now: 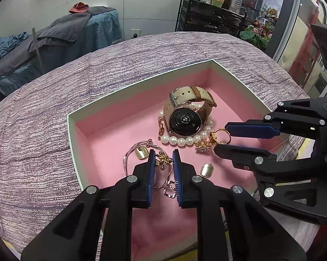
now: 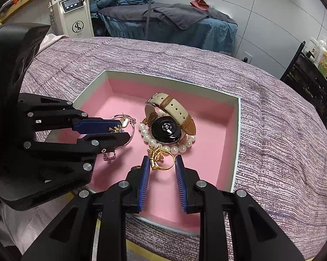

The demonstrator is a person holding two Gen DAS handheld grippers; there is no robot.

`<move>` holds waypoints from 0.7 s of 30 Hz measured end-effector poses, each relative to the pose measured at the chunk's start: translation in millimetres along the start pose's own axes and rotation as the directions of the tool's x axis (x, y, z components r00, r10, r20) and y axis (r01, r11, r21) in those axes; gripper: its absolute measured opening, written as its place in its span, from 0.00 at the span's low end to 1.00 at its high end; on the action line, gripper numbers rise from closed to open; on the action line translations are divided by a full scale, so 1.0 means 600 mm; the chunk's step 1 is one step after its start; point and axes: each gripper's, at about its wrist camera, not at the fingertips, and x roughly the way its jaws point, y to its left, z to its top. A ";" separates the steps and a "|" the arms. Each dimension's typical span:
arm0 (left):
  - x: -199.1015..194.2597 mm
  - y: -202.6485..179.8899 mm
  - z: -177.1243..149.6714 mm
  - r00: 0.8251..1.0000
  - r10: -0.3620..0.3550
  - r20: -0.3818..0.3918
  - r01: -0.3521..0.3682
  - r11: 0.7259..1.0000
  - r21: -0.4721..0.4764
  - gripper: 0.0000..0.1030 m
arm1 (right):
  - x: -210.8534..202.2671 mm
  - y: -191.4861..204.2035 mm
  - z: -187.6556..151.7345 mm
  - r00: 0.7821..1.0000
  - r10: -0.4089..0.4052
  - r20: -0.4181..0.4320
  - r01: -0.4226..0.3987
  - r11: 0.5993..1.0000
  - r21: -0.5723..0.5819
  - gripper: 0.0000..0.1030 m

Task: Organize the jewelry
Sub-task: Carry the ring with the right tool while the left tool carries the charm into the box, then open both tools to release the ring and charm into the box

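A pink-lined box [image 1: 141, 82] [image 2: 237, 130] sits on the purple cloth. In it lie a watch [image 1: 185, 120] [image 2: 166, 129] with a beige and brown strap, a pearl bracelet [image 1: 181, 140] [image 2: 174, 149], a silver bangle [image 1: 130, 152] [image 2: 128, 117] and gold earrings [image 1: 207, 169]. My left gripper [image 1: 162, 158] [image 2: 120, 130] is open around a small gold flower piece [image 1: 162, 159] over the bangle. My right gripper [image 2: 162, 163] [image 1: 221, 138] is open around a gold ring [image 2: 161, 159] [image 1: 220, 136] beside the pearls.
A massage bed with grey and blue covers [image 2: 174, 19] [image 1: 54, 41] stands behind the table. A white machine [image 2: 71, 8] is at the back left. A black cart with bottles [image 1: 215, 6] stands at the back right.
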 end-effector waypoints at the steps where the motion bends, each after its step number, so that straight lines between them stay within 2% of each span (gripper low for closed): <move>1: 0.000 0.000 0.001 1.000 -0.001 0.000 0.001 1.000 -0.002 0.16 | 0.001 -0.001 0.001 1.000 -0.002 -0.003 0.002 1.000 0.001 0.23; 4: 0.000 -0.001 0.004 1.000 -0.003 -0.001 0.003 1.000 0.003 0.19 | 0.007 -0.001 0.003 1.000 -0.014 -0.010 0.014 1.000 0.005 0.23; 6: 0.001 -0.003 0.006 1.000 -0.002 0.000 0.002 1.000 0.008 0.27 | 0.010 -0.001 0.005 1.000 -0.022 -0.014 0.022 1.000 0.007 0.23; 10: -0.004 -0.002 0.009 1.000 0.004 0.013 -0.004 1.000 0.000 0.35 | 0.009 -0.003 0.008 1.000 -0.023 -0.015 0.024 1.000 0.010 0.23; 17: -0.059 0.012 0.016 0.994 0.000 0.107 0.004 0.999 -0.039 0.64 | -0.022 -0.007 0.001 0.998 -0.041 0.043 0.040 0.999 0.019 0.24; 19: -0.089 0.017 0.015 0.987 0.034 0.158 -0.027 0.998 -0.050 0.75 | -0.043 -0.005 -0.002 0.995 -0.062 0.080 0.060 0.998 0.015 0.31; 21: -0.124 0.026 0.008 0.972 0.081 0.219 -0.066 0.995 -0.076 0.87 | -0.066 -0.003 -0.009 0.988 -0.090 0.125 0.089 0.996 0.013 0.54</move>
